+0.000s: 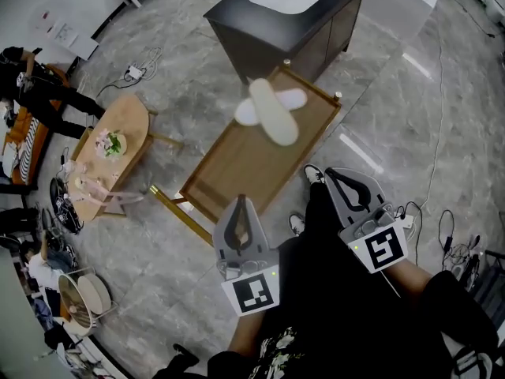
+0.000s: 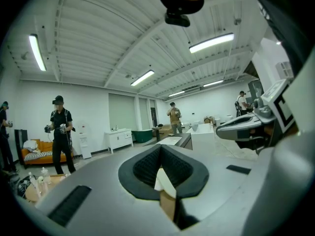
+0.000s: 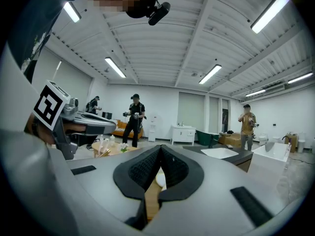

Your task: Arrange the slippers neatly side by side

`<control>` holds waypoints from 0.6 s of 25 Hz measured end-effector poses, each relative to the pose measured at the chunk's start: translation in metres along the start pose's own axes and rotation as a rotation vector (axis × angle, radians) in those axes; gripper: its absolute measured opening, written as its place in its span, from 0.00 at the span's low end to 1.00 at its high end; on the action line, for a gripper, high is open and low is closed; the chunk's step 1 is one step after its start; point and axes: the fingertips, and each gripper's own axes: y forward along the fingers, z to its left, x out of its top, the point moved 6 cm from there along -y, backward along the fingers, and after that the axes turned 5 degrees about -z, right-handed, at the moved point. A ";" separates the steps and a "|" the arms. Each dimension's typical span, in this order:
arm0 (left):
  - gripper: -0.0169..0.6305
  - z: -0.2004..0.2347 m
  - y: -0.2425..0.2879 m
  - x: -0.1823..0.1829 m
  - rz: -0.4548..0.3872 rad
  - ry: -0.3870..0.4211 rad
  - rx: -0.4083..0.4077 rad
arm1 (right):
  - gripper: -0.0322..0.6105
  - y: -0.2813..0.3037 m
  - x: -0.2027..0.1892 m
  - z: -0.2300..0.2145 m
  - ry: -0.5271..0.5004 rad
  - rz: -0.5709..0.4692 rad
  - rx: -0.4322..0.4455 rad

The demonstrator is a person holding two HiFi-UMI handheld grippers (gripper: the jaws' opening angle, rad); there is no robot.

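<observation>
Two white slippers lie crossed at the far end of a low wooden table [image 1: 237, 164]. The upper slipper [image 1: 276, 121] rests across the lower slipper [image 1: 293, 97]. My left gripper [image 1: 241, 202] hovers over the table's near edge, well short of the slippers, with its jaws meeting at the tips. My right gripper [image 1: 330, 172] is off the table's right side, above the person's dark legs, and is shut with nothing in it. In the left gripper view a sliver of white slipper [image 2: 162, 180] and wood shows through the jaw gap. The right gripper view shows the same sliver of slipper [image 3: 160, 181].
A dark cabinet with a white basin [image 1: 292, 14] stands just beyond the table. An oval wooden side table [image 1: 118, 144] with flowers and bottles is at the left. Cables [image 1: 442, 227] trail on the grey stone floor at the right. Other people stand at the far left.
</observation>
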 end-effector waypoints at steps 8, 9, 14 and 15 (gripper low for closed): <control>0.03 0.023 0.005 -0.003 0.022 0.000 0.093 | 0.05 0.049 0.008 0.008 -0.019 -0.023 0.131; 0.03 0.025 0.008 -0.005 0.028 0.001 0.096 | 0.05 0.054 0.008 0.008 -0.020 -0.024 0.141; 0.03 0.029 0.027 -0.010 0.059 -0.004 0.108 | 0.05 0.074 0.003 -0.003 -0.008 -0.009 0.168; 0.03 0.028 0.032 -0.010 0.065 -0.008 0.109 | 0.05 0.077 0.002 -0.007 -0.004 -0.001 0.170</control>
